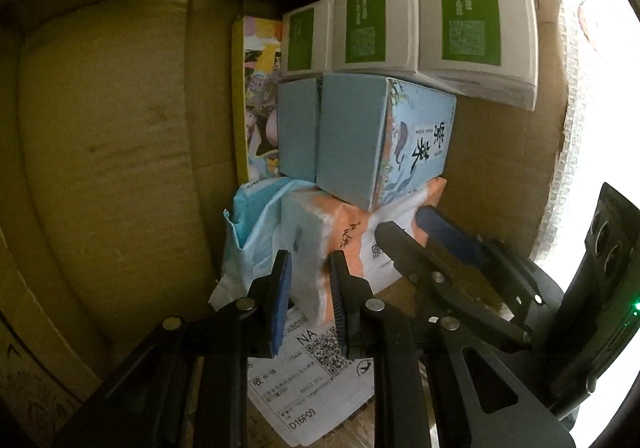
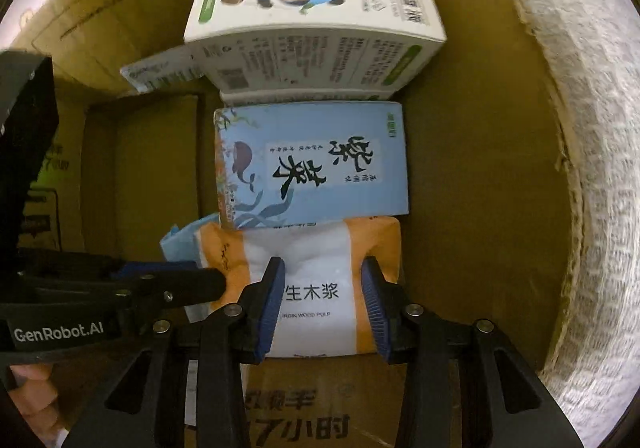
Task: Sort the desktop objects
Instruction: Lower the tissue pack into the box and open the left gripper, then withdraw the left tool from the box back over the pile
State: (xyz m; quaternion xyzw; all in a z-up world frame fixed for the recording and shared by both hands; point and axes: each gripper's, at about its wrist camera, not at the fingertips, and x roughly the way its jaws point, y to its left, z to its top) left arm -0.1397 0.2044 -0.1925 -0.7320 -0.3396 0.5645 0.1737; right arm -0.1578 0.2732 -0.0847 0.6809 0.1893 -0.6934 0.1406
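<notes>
Both grippers reach into a cardboard box (image 1: 120, 128). An orange and white tissue pack (image 2: 316, 276) lies at the near end of a row. My right gripper (image 2: 324, 288) straddles its top, jaws partly closed on its sides. My left gripper (image 1: 310, 280) is at the pack's left end (image 1: 308, 244), jaws narrowly apart around its corner. Behind the pack lie light blue tissue boxes (image 2: 316, 164), also in the left wrist view (image 1: 360, 140). Behind those stand white and green boxes (image 1: 440, 28), with a panda print in the right wrist view (image 2: 312, 20).
A crumpled light blue pack (image 1: 256, 224) lies left of the orange pack. A colourful flat book (image 1: 260, 96) stands against the stack. A shipping label (image 1: 308, 380) lies on the box floor. The box's left half (image 2: 152, 160) is bare cardboard. A white textured surface (image 2: 592, 128) lies outside.
</notes>
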